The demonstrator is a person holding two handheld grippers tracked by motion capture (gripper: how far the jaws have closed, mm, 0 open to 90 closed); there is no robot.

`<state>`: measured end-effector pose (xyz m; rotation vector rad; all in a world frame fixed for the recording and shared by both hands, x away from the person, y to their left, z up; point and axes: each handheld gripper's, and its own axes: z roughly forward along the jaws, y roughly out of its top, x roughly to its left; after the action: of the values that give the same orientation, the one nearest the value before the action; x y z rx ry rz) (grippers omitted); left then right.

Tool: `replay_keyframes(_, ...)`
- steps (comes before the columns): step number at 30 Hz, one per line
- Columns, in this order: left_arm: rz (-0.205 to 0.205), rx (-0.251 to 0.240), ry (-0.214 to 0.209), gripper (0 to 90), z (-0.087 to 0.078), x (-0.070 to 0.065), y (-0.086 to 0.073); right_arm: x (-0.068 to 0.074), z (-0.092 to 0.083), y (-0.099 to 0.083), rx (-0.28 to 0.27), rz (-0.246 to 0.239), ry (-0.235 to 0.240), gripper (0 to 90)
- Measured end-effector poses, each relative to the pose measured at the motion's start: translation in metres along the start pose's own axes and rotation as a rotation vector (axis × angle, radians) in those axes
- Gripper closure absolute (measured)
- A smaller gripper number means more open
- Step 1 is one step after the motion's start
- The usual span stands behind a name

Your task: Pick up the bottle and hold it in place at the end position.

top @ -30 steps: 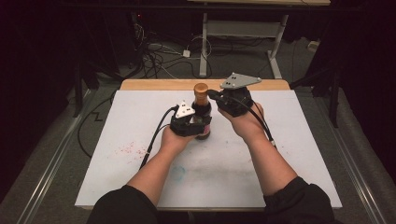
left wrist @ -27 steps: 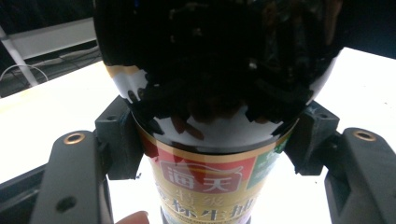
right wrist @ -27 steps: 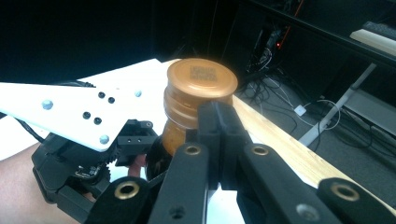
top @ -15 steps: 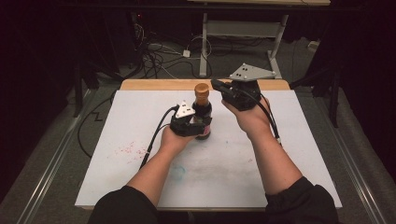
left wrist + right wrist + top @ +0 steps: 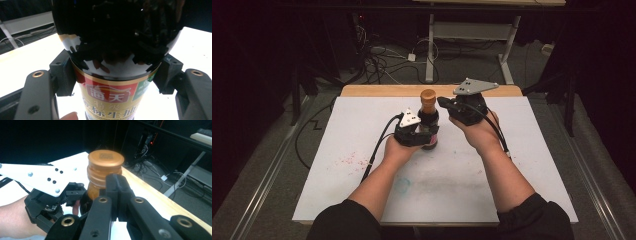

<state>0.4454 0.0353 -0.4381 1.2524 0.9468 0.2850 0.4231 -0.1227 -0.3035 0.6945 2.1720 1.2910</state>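
Left gripper [image 5: 424, 134] clamps the sauce bottle [image 5: 429, 122]; right gripper [image 5: 443, 102], jaws closed empty beside its cap [image 5: 428, 95], must open to unscrew it

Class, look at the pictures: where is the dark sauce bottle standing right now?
In the high view the sauce bottle stands upright near the table's far edge, clamped in the left gripper, with the right gripper beside its cap.

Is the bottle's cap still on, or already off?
On. The orange cap sits on the neck of the upright bottle, which the left tool clamps.

The bottle [image 5: 110, 62] top is cut off above.
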Motion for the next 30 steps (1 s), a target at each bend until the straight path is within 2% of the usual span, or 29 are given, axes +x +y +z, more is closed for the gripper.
replay_keyframes(11, 0.008, -0.003, 0.000, 29.7, -0.0002, -0.0009, -0.0008, 0.0021, 0.0046, 0.0009, 0.027, -0.006, 0.005, 90.0)
replay_keyframes(30, 0.004, -0.004, 0.004, 29.7, -0.0004, -0.0003, -0.0006, 0.0029, 0.0059, 0.0057, 0.022, -0.010, 0.004, 90.0)
